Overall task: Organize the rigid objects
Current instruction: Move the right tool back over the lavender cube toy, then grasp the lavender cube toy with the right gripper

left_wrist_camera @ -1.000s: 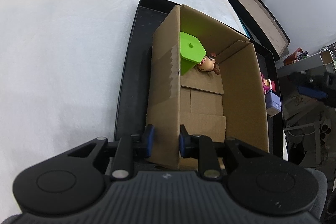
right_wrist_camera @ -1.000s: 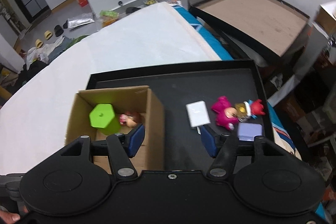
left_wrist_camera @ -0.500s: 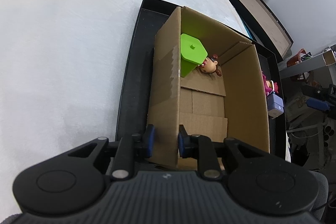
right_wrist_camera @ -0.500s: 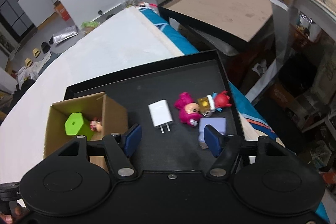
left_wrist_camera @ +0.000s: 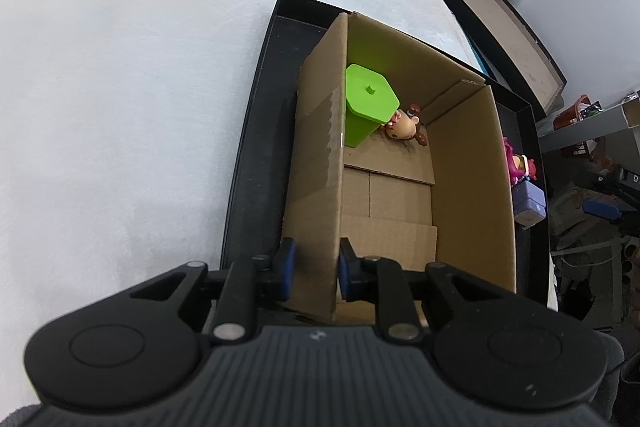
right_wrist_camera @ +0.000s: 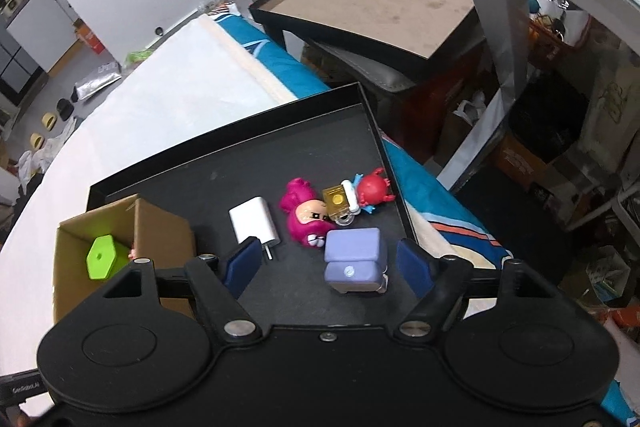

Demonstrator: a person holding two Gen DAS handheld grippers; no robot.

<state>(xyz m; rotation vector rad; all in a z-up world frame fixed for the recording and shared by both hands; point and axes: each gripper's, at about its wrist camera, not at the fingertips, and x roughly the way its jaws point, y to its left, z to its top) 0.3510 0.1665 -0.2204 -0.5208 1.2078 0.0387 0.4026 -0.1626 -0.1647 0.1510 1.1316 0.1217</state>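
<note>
From the left wrist, the left tongs (left_wrist_camera: 313,269) point steeply down and are clamped narrowly on the near left wall of the cardboard box (left_wrist_camera: 472,163), one blue pad outside the wall and one inside. The box stands open in the black tray (left_wrist_camera: 256,131), which lies on a white surface (left_wrist_camera: 128,99). Deep in the box's far left corner sits a green hexagonal container (left_wrist_camera: 368,103), and a small brown-haired figurine (left_wrist_camera: 406,126) lies touching its right side. Past the box's right wall, a pink figure (left_wrist_camera: 516,163) and a lavender block (left_wrist_camera: 530,209) show on the tray. From the right wrist, the right tongs (right_wrist_camera: 326,269) also tilt steeply down over the right part of the tray (right_wrist_camera: 224,167), their jaws wide and having just been opening; the lavender block (right_wrist_camera: 354,259) stands between the pads but neither pad touches it. Just beyond it lies the pink figure (right_wrist_camera: 306,217) on its side, touching a small yellow cube (right_wrist_camera: 338,201) and a red crab-like toy (right_wrist_camera: 372,189) to its right. A white charger plug (right_wrist_camera: 256,221) lies left of the pink figure, prongs toward the camera. The cardboard box (right_wrist_camera: 160,227) is at the near left, with the green container (right_wrist_camera: 102,257) inside.
</note>
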